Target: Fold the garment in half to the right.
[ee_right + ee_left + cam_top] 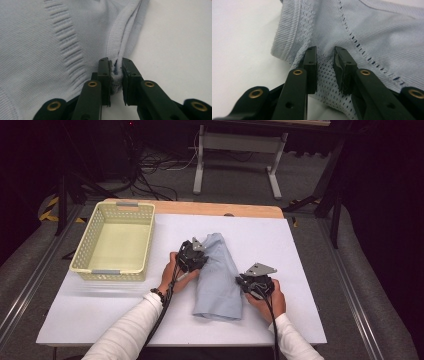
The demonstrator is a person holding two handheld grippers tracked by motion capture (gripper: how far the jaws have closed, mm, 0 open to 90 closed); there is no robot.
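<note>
A light blue knitted garment [217,275] lies folded lengthwise on the white table cover [305,250]. My left gripper [201,261] sits at the garment's left edge. In the left gripper view its jaws stand a little apart around a mesh panel of the garment [372,32], and the left gripper [324,53] is open, its pads not pressing the cloth. My right gripper [241,281] is at the garment's right edge. In the right gripper view the right gripper [115,63] is shut on the ribbed hem [113,40] of the garment [37,50], which bunches between the pads.
A pale yellow plastic basket [84,249] stands at the table's left rear. The table's wooden back edge [210,208] shows beyond the cover. On the floor behind are cables and a white table frame [200,165].
</note>
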